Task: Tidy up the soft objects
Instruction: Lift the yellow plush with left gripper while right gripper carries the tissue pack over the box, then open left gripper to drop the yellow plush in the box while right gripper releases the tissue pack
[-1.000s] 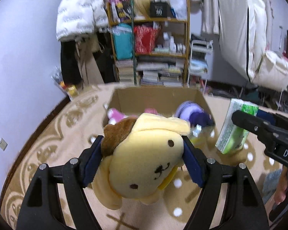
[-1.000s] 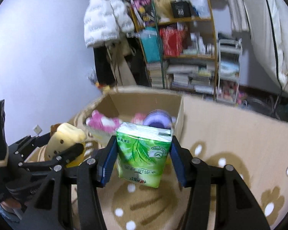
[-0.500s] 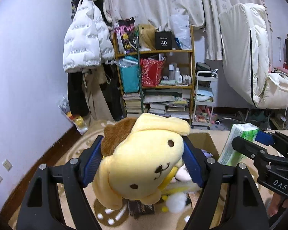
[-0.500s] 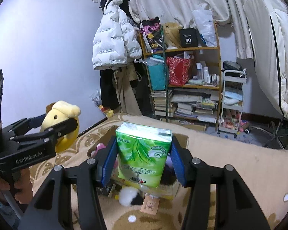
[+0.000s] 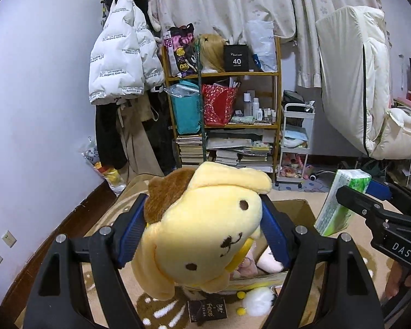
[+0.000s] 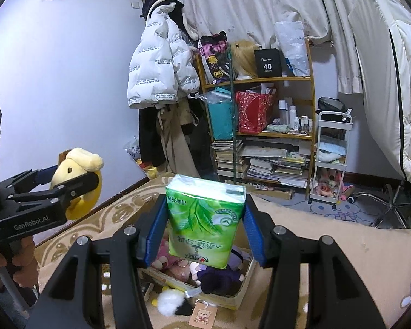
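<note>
two soft things are in our claws, neither put away yet. our left claw [image 5: 202, 233] is pinching the yellow dog plush [image 5: 202, 224] across its head, the blue pads pressed into both sides; our right claw [image 6: 204, 229] is pinching the green tissue pack [image 6: 205, 219] upright between its pads. both are held in the air, with the cardboard box [image 6: 242, 285] just below and beyond the fingertips of each claw. the box already holds several soft toys: a pink plush [image 6: 168, 260] under the right claw's left pad and a purple and dark plush [image 6: 219, 277] below the tissue pack. just nearer to us than the box, on the carpet [image 6: 328, 241], lies a white pompom charm [image 6: 171, 301] with a bear tag [image 6: 202, 315], and a small dark packet [image 5: 207, 309] sits under the left claw. we judge the job partly done: the two held items and those loose bits remain to be placed
</note>
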Available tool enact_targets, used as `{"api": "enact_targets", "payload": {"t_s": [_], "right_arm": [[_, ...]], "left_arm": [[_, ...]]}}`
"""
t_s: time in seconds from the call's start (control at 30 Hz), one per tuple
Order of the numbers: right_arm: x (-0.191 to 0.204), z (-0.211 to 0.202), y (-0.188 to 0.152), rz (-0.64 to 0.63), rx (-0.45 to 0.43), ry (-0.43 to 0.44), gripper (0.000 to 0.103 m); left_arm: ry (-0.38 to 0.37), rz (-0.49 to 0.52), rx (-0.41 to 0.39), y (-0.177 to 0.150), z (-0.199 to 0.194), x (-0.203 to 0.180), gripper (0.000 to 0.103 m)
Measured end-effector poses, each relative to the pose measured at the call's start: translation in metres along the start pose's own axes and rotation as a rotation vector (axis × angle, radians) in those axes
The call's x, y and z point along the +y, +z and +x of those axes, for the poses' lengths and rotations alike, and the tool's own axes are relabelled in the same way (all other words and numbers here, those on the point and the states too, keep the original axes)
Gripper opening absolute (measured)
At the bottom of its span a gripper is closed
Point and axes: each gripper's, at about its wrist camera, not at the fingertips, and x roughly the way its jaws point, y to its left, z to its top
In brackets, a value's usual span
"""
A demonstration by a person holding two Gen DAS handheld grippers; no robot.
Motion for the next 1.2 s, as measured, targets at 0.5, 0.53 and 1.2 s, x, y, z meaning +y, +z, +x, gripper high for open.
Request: {"api": "enact_targets", "payload": {"t_s": [0.5, 0.53, 1.2], "right_arm": [[-0.009, 0.037, -0.007, -0.017, 0.051, 0.000, 0.056], [-0.009, 0.039, -0.008, -0.018, 0.053, -0.002, 0.056], [-0.036, 0.075, -0.039, 0.139, 0.101, 0.125, 0.056]], "left_arm": [[-0.008, 0.001, 0.037, -0.010, 0.026, 0.000, 0.077], [-0.009, 0.002, 0.038, -0.011, 0.028, 0.000, 0.077], [-0.081, -0.048, 0.182, -0.041, 0.088, -0.001, 0.079]]}}
